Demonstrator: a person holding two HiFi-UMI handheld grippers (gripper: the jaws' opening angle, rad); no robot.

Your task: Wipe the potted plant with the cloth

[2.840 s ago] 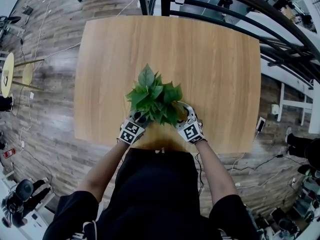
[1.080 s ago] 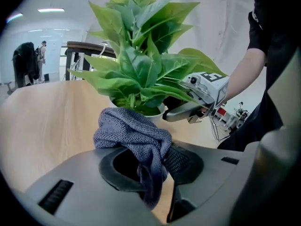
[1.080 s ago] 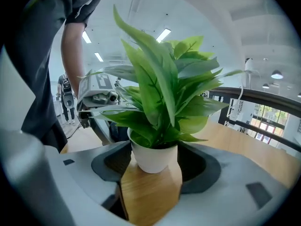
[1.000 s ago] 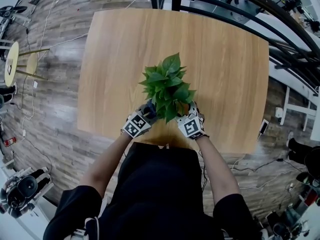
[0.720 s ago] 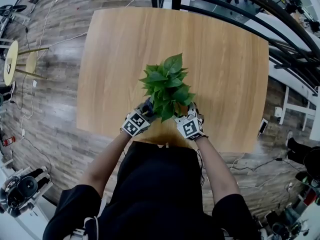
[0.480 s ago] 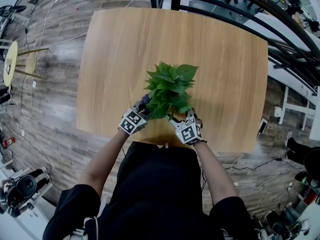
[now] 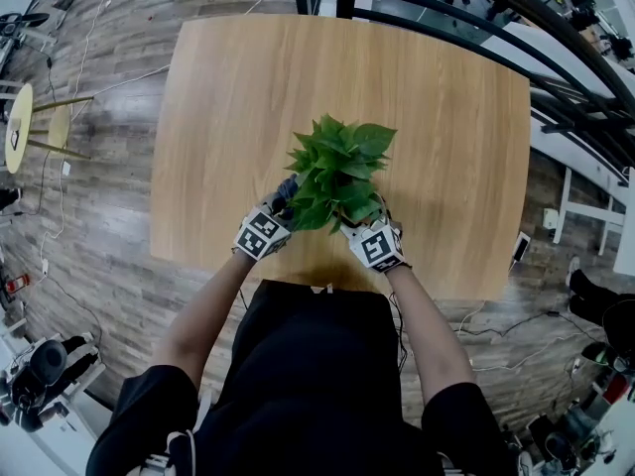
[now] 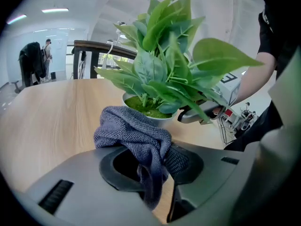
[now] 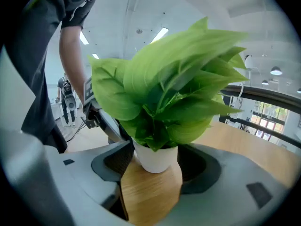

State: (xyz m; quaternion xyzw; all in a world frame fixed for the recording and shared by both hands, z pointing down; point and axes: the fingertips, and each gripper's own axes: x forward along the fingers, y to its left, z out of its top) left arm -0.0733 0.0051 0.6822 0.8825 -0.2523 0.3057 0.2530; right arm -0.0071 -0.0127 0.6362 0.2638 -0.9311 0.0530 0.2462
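Note:
The potted plant [image 7: 337,172], broad green leaves in a small white pot [image 9: 155,158], stands near the front edge of the wooden table [image 7: 446,117]. My right gripper [image 9: 155,167] has its jaws closed on the pot from both sides; in the head view it [image 7: 365,221] sits under the leaves. My left gripper [image 8: 150,161] is shut on a bunched grey cloth [image 8: 134,133], held against the pot's rim [image 8: 157,121] on the plant's left [image 7: 286,198]. Leaves [image 8: 164,65] hide most of the pot from above.
The table's front edge [image 7: 327,288] lies just behind both grippers, against the person's body. A black railing [image 7: 516,28] runs past the table's far right. Round stools [image 7: 20,132] stand on the floor at the left. People stand far off [image 8: 47,55].
The plant has shifted slightly right and its foliage has turned. My left gripper with the cloth has moved up along the plant's left side. The right gripper keeps its grip.

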